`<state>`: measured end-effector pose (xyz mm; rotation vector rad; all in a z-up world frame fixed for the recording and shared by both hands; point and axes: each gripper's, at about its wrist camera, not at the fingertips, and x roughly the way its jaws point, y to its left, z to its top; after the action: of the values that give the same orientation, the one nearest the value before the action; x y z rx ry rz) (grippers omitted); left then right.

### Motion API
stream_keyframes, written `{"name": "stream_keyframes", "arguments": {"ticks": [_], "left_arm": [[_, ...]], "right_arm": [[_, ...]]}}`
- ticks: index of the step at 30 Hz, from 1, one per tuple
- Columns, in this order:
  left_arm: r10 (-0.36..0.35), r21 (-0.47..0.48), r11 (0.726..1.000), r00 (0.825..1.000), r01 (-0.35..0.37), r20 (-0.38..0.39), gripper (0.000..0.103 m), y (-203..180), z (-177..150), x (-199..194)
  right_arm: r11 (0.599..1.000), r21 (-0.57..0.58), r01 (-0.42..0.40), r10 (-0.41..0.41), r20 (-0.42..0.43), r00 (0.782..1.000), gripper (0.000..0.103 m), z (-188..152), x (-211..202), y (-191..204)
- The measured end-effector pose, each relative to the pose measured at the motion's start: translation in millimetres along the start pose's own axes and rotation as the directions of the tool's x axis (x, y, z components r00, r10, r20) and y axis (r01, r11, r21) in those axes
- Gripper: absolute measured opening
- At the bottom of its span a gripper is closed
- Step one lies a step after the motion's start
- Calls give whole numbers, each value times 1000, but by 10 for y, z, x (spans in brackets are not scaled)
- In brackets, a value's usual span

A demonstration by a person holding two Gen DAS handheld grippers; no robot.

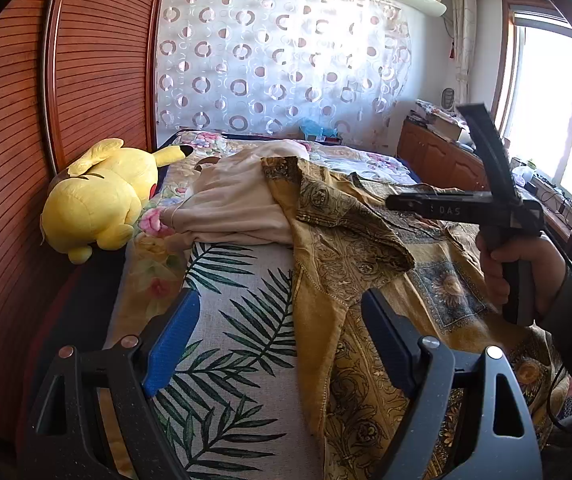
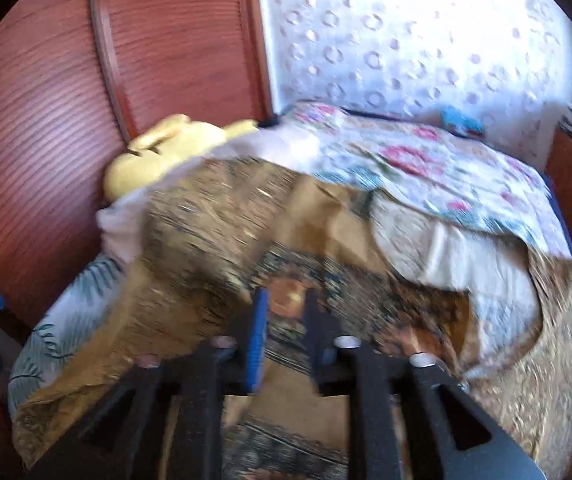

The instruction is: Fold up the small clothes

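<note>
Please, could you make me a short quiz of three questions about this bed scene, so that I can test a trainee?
1. True or false: the left gripper has its fingers shut on the patterned shirt.
2. What lies between the beige garment and the wooden panel? A) a yellow plush toy B) a pillow C) a basket
3. Which garment partly covers the other?

Key
1. False: the fingers stand wide open.
2. A.
3. The patterned shirt lies partly over the beige garment.
</note>
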<state>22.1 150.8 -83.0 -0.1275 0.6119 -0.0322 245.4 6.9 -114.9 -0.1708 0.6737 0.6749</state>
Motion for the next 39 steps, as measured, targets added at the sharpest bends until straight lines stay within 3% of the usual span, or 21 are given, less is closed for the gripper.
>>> {"name": "stream_keyframes", "arguments": {"ticks": [3, 7, 10, 11, 12, 13, 17, 21, 25, 28, 31, 33, 36, 39], "left_arm": [[-3, 0, 1000, 1000, 3, -1, 84, -11, 5, 4], [-7, 0, 1000, 1000, 7, -2, 84, -7, 6, 3], [-4, 4, 1000, 1000, 4, -4, 84, 12, -2, -5], [-3, 3, 1000, 1000, 3, -4, 84, 20, -5, -9], [-2, 0, 1000, 1000, 2, -3, 84, 31, -7, -13], [-1, -3, 1000, 1000, 1, -2, 84, 38, -13, -16], [3, -13, 1000, 1000, -4, -10, 84, 53, -24, 13], [-4, -9, 1000, 1000, 4, -17, 84, -11, -17, 40], [-13, 3, 1000, 1000, 13, -25, 84, -83, 4, 73], [-14, 18, 1000, 999, 15, -32, 84, -159, 31, 102], [-16, 36, 999, 999, 17, -41, 84, -247, 73, 151], [-17, 47, 999, 999, 19, -47, 84, -318, 103, 196], [-31, 61, 998, 997, 35, -64, 84, -422, 135, 304], [-26, 92, 995, 996, 35, -91, 84, -552, 176, 454]], "right_arm": [[992, -71, -100, 97, -41, 994, 37, 23, 109, 235], [977, -204, -56, 40, -81, 996, 37, 48, 364, 536], [953, -294, 73, -116, -133, 984, 37, 16, 578, 592], [956, -288, 64, -111, -151, 982, 36, 5, 630, 569], [961, -273, 54, -98, -151, 984, 25, 16, 638, 530], [966, -250, 63, -101, -145, 984, 22, 8, 630, 463], [989, -81, 127, -137, -143, 980, 22, 14, 532, 90], [993, 22, 112, -108, -117, 987, 31, -16, 342, -164], [995, 35, 90, -86, -90, 992, 33, -44, 129, -219], [998, 44, 47, -44, -64, 997, 44, -74, -116, -289], [998, 43, 40, -38, -56, 998, 48, -274, -378, -397], [997, 39, 71, -68, -61, 996, 49, -467, -573, -484], [982, 11, 187, -184, -104, 977, 49, -788, -752, -694], [972, 51, 231, -223, -118, 968, 49, -1045, -994, -1035]]}}
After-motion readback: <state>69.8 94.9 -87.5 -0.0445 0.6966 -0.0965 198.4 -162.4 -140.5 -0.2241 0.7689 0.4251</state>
